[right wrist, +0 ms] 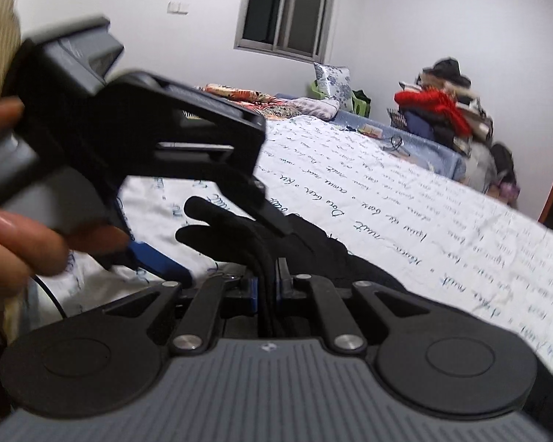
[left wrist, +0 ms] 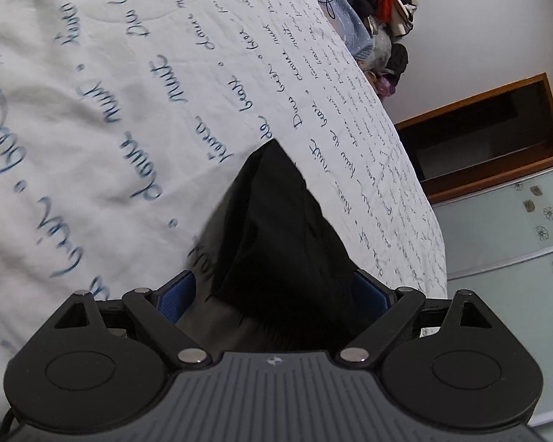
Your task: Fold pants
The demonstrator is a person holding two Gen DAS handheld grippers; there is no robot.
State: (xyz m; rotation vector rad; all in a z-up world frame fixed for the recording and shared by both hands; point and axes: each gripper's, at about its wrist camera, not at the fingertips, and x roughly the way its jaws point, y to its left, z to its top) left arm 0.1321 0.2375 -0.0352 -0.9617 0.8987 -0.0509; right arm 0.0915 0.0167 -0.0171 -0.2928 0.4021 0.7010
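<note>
White quilt with blue script covers the bed, edge to edge. Black pants lie on it, close to the near side. Left gripper: jaws spread wide, black cloth bunched between the blue pads, touching or not I cannot tell. Right gripper: jaws nearly closed, pinching a thin fold of the pants. A bare hand holds the left gripper at the left of the right wrist view. Clothes pile with something red sits at the far bed corner. White walls, dark window, pillows by the head. Wooden frame and flowered glass panel stand beside the bed.
</note>
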